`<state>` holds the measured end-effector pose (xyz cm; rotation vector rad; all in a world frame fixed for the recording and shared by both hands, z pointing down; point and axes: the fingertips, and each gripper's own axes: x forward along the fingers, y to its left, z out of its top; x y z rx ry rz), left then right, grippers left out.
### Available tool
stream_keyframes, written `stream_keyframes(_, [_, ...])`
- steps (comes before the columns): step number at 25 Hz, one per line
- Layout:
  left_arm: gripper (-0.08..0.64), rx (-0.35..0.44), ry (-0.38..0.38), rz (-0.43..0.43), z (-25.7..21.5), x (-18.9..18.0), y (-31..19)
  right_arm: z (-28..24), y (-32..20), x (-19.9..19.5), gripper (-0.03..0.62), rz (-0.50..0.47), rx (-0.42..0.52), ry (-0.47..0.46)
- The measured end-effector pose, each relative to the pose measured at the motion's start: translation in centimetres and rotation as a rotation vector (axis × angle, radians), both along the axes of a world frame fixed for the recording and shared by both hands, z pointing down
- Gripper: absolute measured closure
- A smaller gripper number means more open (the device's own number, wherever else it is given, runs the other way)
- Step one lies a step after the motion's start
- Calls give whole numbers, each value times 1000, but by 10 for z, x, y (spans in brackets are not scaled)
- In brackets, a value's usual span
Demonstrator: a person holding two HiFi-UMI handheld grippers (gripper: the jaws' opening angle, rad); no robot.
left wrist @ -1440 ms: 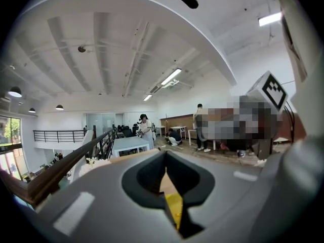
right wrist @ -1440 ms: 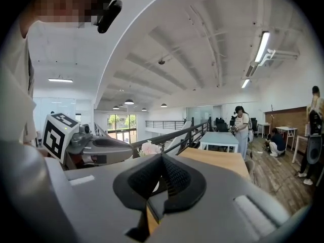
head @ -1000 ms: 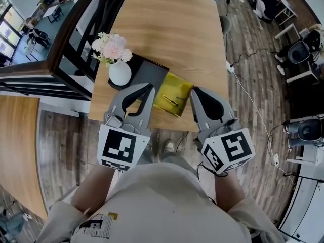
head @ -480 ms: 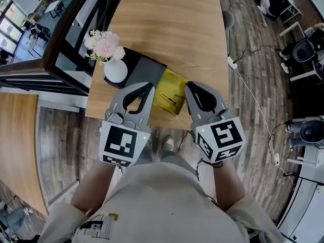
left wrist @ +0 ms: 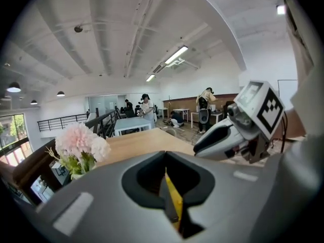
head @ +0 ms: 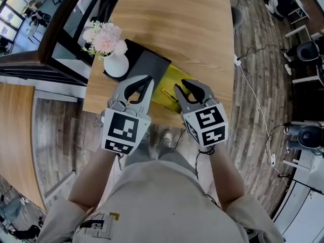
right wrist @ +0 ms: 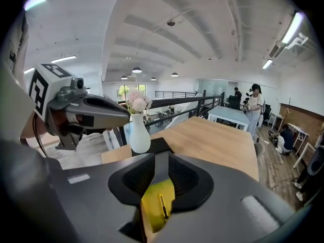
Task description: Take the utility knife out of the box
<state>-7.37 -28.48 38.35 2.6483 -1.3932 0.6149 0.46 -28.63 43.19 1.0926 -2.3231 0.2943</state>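
A yellow box [head: 176, 81] lies open near the front edge of the wooden table [head: 177, 29], beside a dark grey tray [head: 152, 67]. A slim utility knife [head: 169, 94] rests inside the box; it also shows in the right gripper view as the utility knife [right wrist: 163, 206] on the yellow box [right wrist: 151, 211]. My right gripper [head: 186, 85] hovers just above the box, and its jaws are opening with nothing between them. My left gripper [head: 148, 79] hangs over the tray's near corner, left of the box, shut and empty. Part of the box is hidden under both grippers.
A white vase [head: 116, 65] with pink flowers [head: 104, 39] stands on the tray's left end. A black railing [head: 76, 24] runs along the table's left side. The table's front edge [head: 152, 119] lies right under the grippers. People [left wrist: 147, 105] stand far off in the room.
Both grippers have sunk toward the table and closed in over the yellow box. The right gripper's jaws have parted; the left stays shut.
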Motion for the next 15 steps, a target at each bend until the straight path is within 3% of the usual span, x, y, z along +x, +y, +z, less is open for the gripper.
stream_keyframes(4, [558,-39,3,-4,21,-2,-10,49,-7,-4,474,-44,-99,49])
stream_keyframes(9, [558,-45,-115,-4,55,-8,-26,116,-10,-1,465,-85,-201,146])
stream_keyframes(15, [557,-148,-100,-12,101,-14,-39,167,-7,-6,459,-134,-327,185])
